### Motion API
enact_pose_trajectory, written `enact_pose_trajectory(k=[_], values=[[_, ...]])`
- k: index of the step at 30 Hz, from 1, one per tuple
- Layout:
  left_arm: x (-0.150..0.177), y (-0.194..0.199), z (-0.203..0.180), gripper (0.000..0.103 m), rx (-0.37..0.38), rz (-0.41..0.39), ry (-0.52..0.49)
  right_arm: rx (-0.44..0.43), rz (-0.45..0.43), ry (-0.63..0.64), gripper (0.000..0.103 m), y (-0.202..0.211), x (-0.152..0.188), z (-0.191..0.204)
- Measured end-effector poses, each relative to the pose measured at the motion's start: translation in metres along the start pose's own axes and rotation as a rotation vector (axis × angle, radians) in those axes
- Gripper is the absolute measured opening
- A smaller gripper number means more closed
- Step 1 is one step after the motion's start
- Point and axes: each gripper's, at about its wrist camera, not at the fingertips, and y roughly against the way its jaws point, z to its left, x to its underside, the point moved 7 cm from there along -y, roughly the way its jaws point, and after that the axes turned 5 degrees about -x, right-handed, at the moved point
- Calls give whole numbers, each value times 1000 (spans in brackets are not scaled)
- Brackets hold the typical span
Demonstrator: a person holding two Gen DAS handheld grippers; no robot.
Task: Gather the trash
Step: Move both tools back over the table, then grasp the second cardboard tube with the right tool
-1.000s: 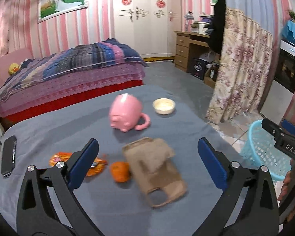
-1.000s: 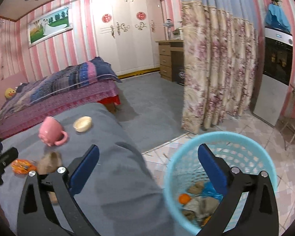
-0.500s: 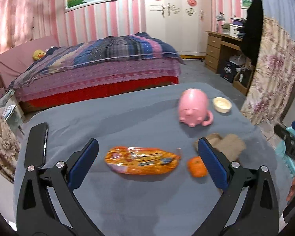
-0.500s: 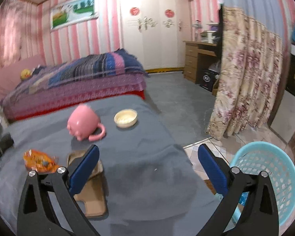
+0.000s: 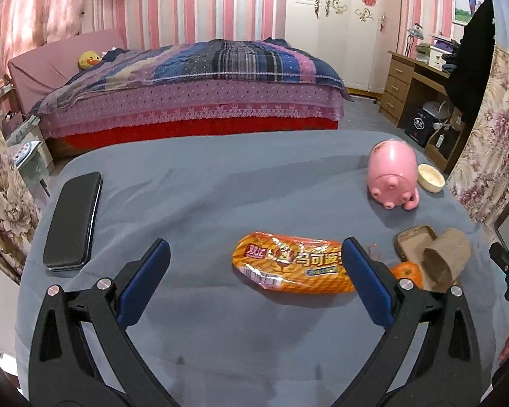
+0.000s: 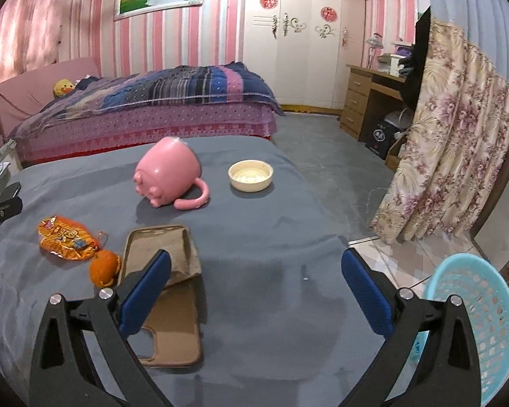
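Note:
An orange snack bag (image 5: 288, 264) lies on the grey-covered table (image 5: 220, 196), just ahead of my left gripper (image 5: 256, 247), which is open and empty, its right finger overlapping the bag's right end. Right of the bag sit a piece of orange peel (image 5: 407, 271), a brown paper roll (image 5: 448, 257) and a brown phone case (image 5: 414, 240). My right gripper (image 6: 254, 257) is open and empty above the table's near right part, with the phone case (image 6: 173, 305) and the brown paper (image 6: 183, 257) by its left finger. Beyond them lie the peel (image 6: 103, 268) and the snack bag (image 6: 66, 237).
A light blue basket (image 6: 475, 312) stands on the tiled floor right of the table. A pink mug (image 6: 168, 176) lies on its side beside a small cream bowl (image 6: 251, 175). A black phone (image 5: 73, 220) rests at the table's left edge. A bed stands behind the table.
My left gripper has swung left, from over the phone case to the snack bag. My right gripper has swung from above the basket back over the table.

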Motion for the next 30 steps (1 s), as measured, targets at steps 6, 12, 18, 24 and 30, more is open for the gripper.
enact_pose_trajectory(k=[6, 12, 18, 24, 30], values=[[5, -9, 5, 97, -9, 19, 14, -62, 25, 28, 98, -18, 0, 25], [9, -13, -3, 97, -5, 31, -6, -93, 56, 82, 96, -38, 7, 53], [13, -12, -14, 97, 2, 35, -39, -125, 76, 121, 72, -48, 11, 67], [14, -8, -25, 97, 16, 28, -62, -150, 70, 131, 53, -45, 9, 65], [14, -1, -43, 97, 72, 24, -51, -137, 40, 70, 53, -32, 3, 38]])
